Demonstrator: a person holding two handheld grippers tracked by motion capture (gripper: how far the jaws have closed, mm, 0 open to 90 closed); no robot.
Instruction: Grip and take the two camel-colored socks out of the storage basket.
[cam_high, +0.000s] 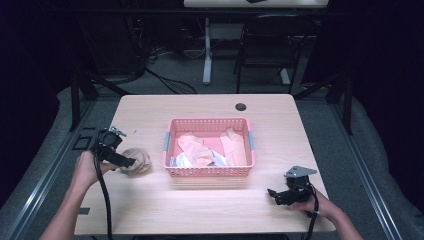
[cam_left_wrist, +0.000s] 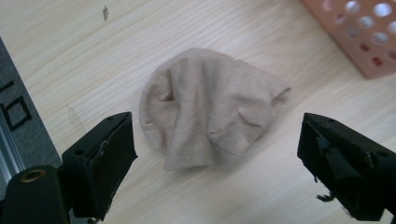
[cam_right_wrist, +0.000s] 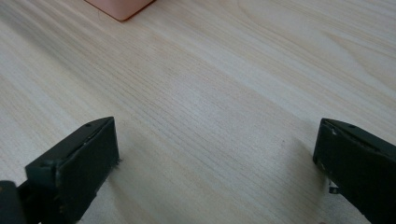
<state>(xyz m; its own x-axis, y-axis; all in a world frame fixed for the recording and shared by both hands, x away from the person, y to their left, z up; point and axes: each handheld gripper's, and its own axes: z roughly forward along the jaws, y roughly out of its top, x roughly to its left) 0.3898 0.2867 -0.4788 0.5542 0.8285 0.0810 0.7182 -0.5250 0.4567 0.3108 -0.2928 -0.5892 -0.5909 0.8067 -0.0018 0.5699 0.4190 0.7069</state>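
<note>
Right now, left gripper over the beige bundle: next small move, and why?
Probably lower the left gripper a little further, then close. Its fingers stand wide open on either side of the beige sock bundle, which lies loose on the table left of the pink basket, nothing pressing on it. The right gripper is open over bare wood, so it looks idle.

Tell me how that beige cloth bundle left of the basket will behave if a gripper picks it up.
The bundle looks like soft, creased fabric, so it would probably sag and unfold rather than hold its shape. It seems light and unlikely to roll or break. Pinched by one fold between the open left gripper, it may drape or slip.
</note>
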